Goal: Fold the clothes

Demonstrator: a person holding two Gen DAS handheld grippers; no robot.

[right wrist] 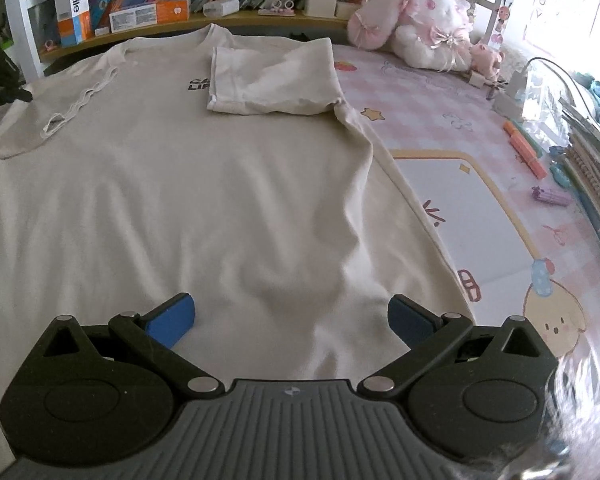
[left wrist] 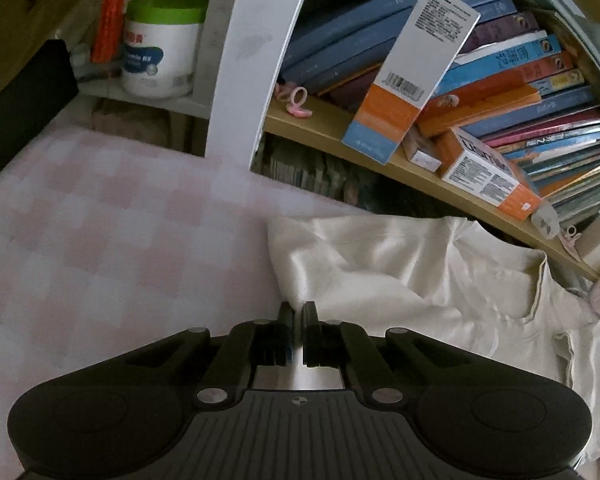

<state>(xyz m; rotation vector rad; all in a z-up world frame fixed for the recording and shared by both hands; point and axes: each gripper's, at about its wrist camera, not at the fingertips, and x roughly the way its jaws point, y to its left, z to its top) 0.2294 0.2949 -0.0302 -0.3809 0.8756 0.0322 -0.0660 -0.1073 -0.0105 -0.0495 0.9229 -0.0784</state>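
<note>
A cream T-shirt [right wrist: 204, 184] lies flat on a pink checked mat, collar toward the bookshelf. Its right sleeve [right wrist: 272, 80] is folded inward over the chest, partly covering a dark print. In the left wrist view my left gripper [left wrist: 298, 307] is shut on the edge of the shirt's left sleeve [left wrist: 340, 264], the cloth pinched between the black fingers. My right gripper [right wrist: 292, 312] hovers low over the shirt's lower part, open, with its blue pads [right wrist: 172, 316] spread wide and only flat cloth between them.
A low curved shelf [left wrist: 440, 184] full of books and boxes runs behind the shirt. Pink plush toys [right wrist: 416, 24] sit at the back right. Markers [right wrist: 526, 148], a charger with cable and stacked notebooks lie along the right edge. A white tub [left wrist: 160, 52] stands left.
</note>
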